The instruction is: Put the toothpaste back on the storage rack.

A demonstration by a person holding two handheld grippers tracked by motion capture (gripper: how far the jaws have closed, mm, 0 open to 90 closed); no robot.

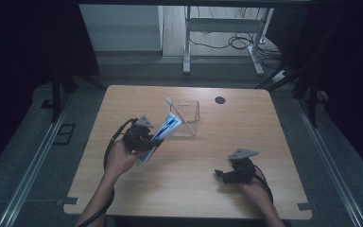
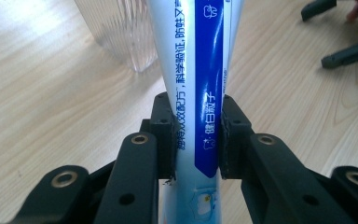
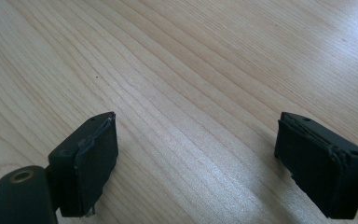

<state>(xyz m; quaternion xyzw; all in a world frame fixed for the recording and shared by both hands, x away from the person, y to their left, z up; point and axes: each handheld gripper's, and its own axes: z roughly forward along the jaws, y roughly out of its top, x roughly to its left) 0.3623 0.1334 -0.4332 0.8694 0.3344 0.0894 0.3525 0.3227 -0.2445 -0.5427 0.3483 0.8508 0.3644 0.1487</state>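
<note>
My left gripper [image 1: 150, 142] is shut on a blue and white toothpaste tube [image 1: 168, 125], held slanted above the wooden table [image 1: 208, 146] with its upper end leaning toward a clear plastic cup [image 1: 192, 113]. A pink toothbrush [image 1: 176, 109] stands slanted in that cup. In the left gripper view both pads clamp the toothpaste tube [image 2: 200, 70] at the left gripper [image 2: 196, 128], and the ribbed clear cup [image 2: 121, 32] is just beyond. My right gripper [image 1: 220, 176] rests low at the front right of the table. Its jaws [image 3: 205, 158] stand wide apart over bare wood.
A black round grommet [image 1: 220, 100] sits near the table's far edge, right of the cup. The right gripper's fingertips [image 2: 345, 53] appear at the top right of the left gripper view. A white desk frame [image 1: 222, 28] and cables lie on the floor beyond the table.
</note>
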